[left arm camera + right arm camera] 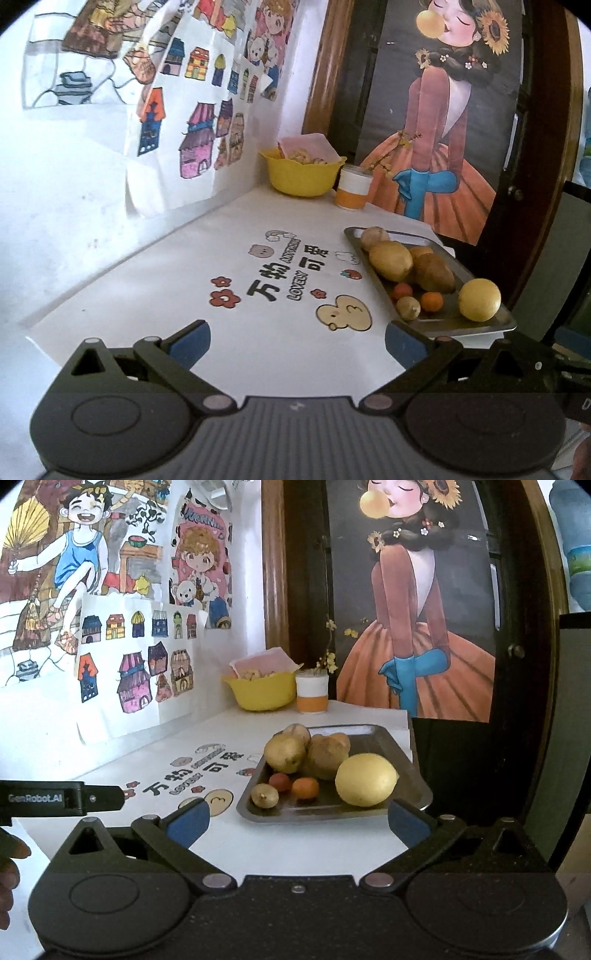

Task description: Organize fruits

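Just ahead of right gripper (297,821): lemon (366,780)

Both handheld grippers look alike: black linkage arms, silver pivot pins, blue-padded fingers (190,341). The left gripper (66,797) carries white "GenRobot.AI" lettering on its side.

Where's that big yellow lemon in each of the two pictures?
Left wrist view: the lemon sits far right, at the near end of the metal tray, right of the open left tool.
Right wrist view: the lemon lies just right of centre, near the tray's front edge, ahead of the open right tool.
Shared landmark: the yellow bowl in the back corner.
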